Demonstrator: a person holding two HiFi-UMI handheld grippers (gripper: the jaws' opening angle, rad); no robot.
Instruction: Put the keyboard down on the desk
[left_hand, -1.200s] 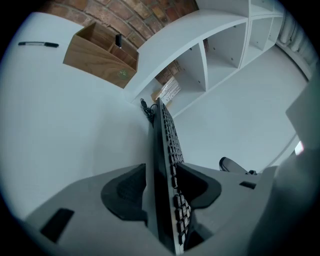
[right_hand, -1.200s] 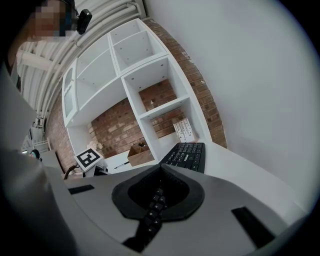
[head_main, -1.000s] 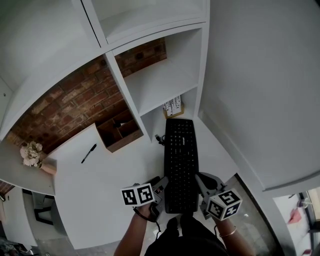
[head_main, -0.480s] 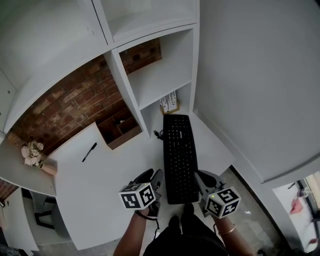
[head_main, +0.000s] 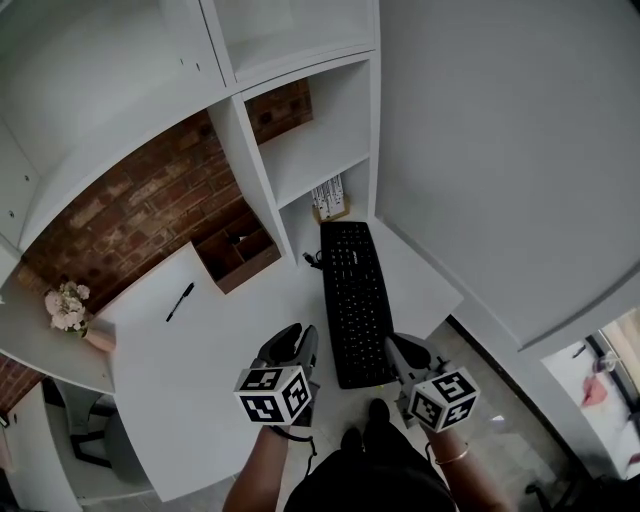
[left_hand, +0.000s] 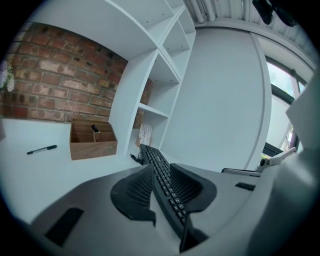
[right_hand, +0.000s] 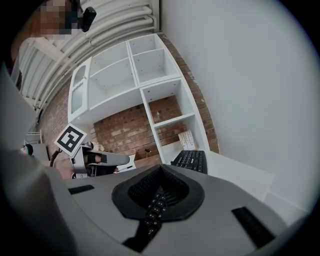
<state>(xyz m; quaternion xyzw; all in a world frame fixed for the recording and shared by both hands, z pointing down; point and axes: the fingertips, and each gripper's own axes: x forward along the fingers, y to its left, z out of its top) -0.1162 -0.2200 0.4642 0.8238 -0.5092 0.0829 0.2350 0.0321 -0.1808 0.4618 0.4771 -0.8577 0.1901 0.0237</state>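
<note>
My left tongs (head_main: 297, 343) have just been closing and now pinch the near left corner of the keyboard (head_main: 352, 292). My right tongs (head_main: 399, 352) clamp the right corner. I'd lower both together, level, onto the surface (head_main: 205, 345) before letting go

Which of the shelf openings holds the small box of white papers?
The lowest opening, level with the desk, directly beyond the far end of the black keyboard; the box stands at its back.
</note>
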